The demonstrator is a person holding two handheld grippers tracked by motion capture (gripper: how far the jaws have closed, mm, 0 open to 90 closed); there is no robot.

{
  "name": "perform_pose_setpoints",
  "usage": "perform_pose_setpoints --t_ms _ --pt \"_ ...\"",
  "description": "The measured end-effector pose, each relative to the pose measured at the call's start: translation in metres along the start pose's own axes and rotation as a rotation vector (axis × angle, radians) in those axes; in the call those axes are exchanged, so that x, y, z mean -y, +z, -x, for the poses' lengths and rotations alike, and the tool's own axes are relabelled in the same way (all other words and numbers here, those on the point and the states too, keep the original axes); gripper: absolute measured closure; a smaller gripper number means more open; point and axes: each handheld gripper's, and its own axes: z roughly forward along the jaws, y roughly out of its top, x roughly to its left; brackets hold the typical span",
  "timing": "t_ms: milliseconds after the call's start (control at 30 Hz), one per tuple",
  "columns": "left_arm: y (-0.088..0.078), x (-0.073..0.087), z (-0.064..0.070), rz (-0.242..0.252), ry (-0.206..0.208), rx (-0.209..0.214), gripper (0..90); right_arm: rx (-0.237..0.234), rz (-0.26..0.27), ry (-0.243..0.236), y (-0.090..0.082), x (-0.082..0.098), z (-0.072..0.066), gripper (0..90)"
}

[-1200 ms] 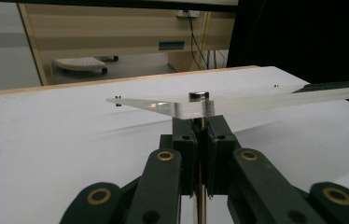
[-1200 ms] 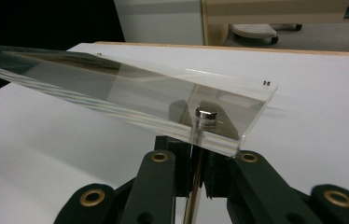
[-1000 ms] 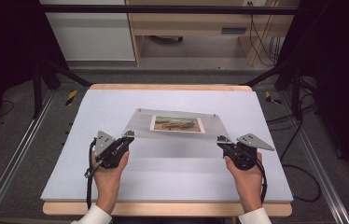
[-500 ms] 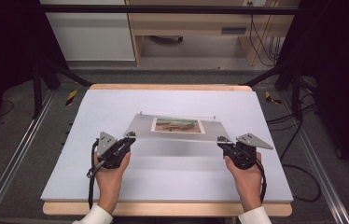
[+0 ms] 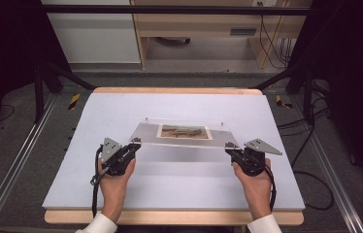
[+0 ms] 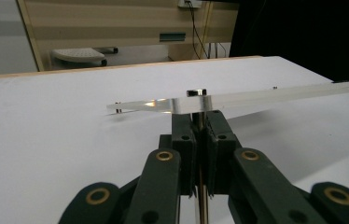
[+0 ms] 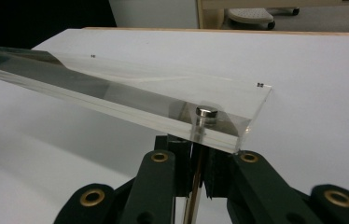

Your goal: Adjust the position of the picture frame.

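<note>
1. Both hands are in, and between them hangs a clear acrylic panel [image 5: 184, 141] with a picture [image 5: 184, 131] under or inside it, sitting mid-table over the white table top [image 5: 179, 189].

2. The left gripper [image 5: 130, 147] has its jaws closed tight on a thin metal post [image 6: 202, 122] at the panel's near left corner; in the left gripper view the post's round cap [image 6: 196, 92] sits on top of the clear sheet, dead ahead at twelve o'clock from the jaws.

3. The right gripper [image 5: 232, 149] mirrors it: jaws pressed together on a second post [image 7: 198, 128] through the near right corner, its cap [image 7: 207, 111] showing through the acrylic.

4. The near edge looks lifted off the surface, and the far edge at twelve o'clock appears lower, though I can't tell if it touches the table.

5. Here's the relation that matters: the panel's long axis runs nine to three, straight across between the two grippers, one corner each. Neither hand is nearer; it's an even split.

6. My read is that any next move needs both hands travelling together and level, or the sheet will twist on those slim posts.
</note>
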Motion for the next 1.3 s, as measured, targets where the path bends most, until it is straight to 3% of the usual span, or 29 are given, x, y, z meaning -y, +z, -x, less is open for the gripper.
perform_pose_setpoints --t_ms 833,1300 --pt "-0.001 0.009 -0.001 -0.03 -0.006 0.004 83.3 -0.013 -0.009 -0.016 0.0 0.006 -0.001 83.4" --pt "-0.004 0.018 0.001 -0.075 -0.001 0.006 83.4 -0.029 -0.032 0.001 0.0 0.016 0.0 84.2"
